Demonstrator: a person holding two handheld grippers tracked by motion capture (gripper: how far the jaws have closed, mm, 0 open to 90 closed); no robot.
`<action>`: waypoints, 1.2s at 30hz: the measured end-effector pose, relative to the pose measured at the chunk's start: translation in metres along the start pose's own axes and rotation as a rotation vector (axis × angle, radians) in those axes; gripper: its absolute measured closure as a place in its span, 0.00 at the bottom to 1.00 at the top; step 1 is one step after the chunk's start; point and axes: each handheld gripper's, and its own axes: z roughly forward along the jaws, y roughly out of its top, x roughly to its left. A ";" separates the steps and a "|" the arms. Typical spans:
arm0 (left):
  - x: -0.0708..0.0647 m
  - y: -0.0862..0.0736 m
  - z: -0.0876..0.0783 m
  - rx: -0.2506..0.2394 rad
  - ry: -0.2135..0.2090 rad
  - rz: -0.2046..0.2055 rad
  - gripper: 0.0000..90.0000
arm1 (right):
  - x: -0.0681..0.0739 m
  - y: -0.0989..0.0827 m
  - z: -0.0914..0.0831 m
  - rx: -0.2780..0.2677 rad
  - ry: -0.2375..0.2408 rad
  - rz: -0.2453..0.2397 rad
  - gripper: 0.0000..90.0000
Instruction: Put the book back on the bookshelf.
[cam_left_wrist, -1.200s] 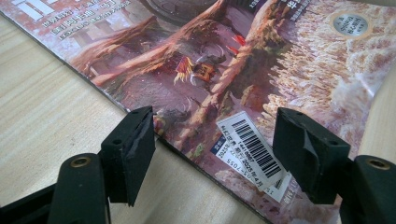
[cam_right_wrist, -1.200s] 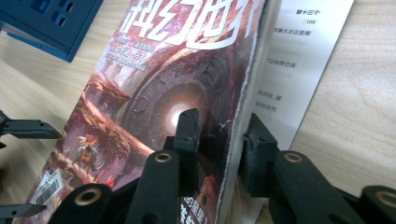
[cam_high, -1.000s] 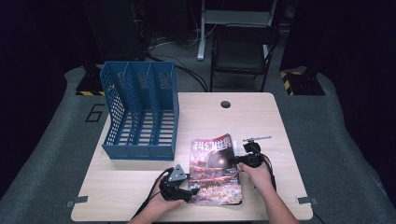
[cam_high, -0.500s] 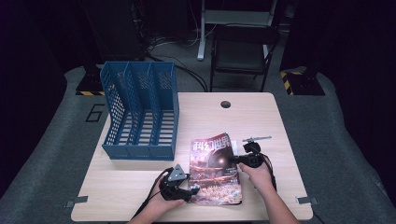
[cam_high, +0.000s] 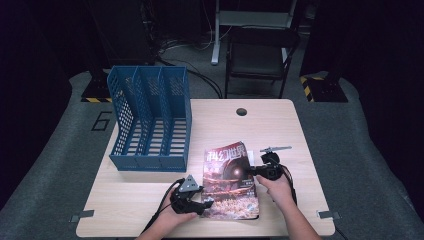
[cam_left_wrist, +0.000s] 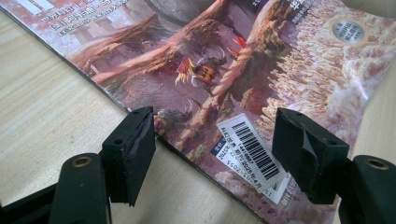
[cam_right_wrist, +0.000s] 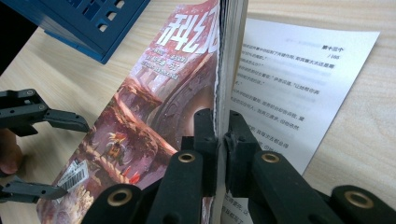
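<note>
A magazine (cam_high: 227, 185) with a reddish cover lies on the pale wooden table (cam_high: 280, 125), near the front edge. My right gripper (cam_high: 252, 171) is shut on its right-hand edge. In the right gripper view the jaws pinch the cover and a stack of pages (cam_right_wrist: 159, 102) upright, and a printed page (cam_right_wrist: 285, 79) lies flat beneath. My left gripper (cam_high: 207, 202) stands open at the magazine's lower left corner. In the left gripper view its jaws straddle the cover's edge (cam_left_wrist: 210, 60) near a barcode label (cam_left_wrist: 252, 151), with the pads (cam_left_wrist: 140, 140) apart from the paper.
A blue three-slot file rack (cam_high: 150, 120) stands at the table's back left, its corner also in the right gripper view (cam_right_wrist: 93, 23). A cable hole (cam_high: 241, 111) sits near the far edge. A dark chair (cam_high: 260, 55) stands beyond the table.
</note>
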 end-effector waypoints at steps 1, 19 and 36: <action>0.001 0.000 -0.001 0.007 -0.007 0.000 0.34 | 0.001 0.000 0.000 -0.001 -0.003 -0.005 0.95; 0.010 0.007 -0.004 0.029 -0.035 -0.046 0.33 | 0.018 -0.006 -0.010 -0.117 -0.009 -0.090 0.95; 0.022 0.022 -0.002 -0.003 -0.058 -0.102 0.25 | 0.039 -0.017 -0.034 -0.262 0.009 -0.166 0.95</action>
